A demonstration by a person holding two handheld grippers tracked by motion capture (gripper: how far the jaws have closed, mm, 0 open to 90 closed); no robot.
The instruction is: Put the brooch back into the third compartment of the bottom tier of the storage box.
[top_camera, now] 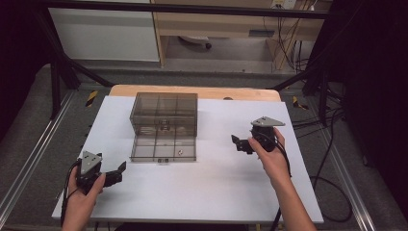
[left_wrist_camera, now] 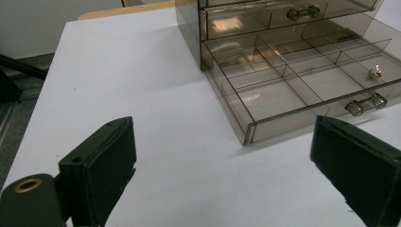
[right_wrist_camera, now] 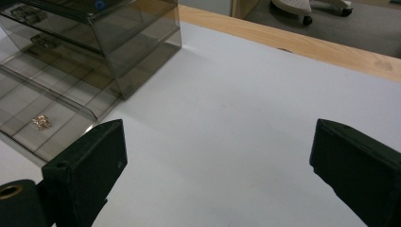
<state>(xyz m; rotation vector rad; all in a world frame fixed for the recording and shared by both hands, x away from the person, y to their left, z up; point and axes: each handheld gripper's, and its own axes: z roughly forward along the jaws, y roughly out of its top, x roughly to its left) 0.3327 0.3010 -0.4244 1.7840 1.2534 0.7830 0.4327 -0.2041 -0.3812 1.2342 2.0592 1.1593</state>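
**Drawer cabinet, bottom drawer out; both grippers idle**

Item: smoky clear drawer cabinet (top_camera: 164, 114) at the counter's (top_camera: 216, 192) far-left middle. Its bottom drawer (top_camera: 163, 147) is pulled out toward the near edge, with a small gold piece (top_camera: 180, 152) inside.

Left gripper (top_camera: 119, 172): jaws wide, empty, near-left corner.

Right gripper (top_camera: 236, 142): jaws wide, empty, right of the drawer.

Step, judged: approach. Next: reach the piece or handle (left_wrist_camera: 365, 104).

Room: open counter all round.
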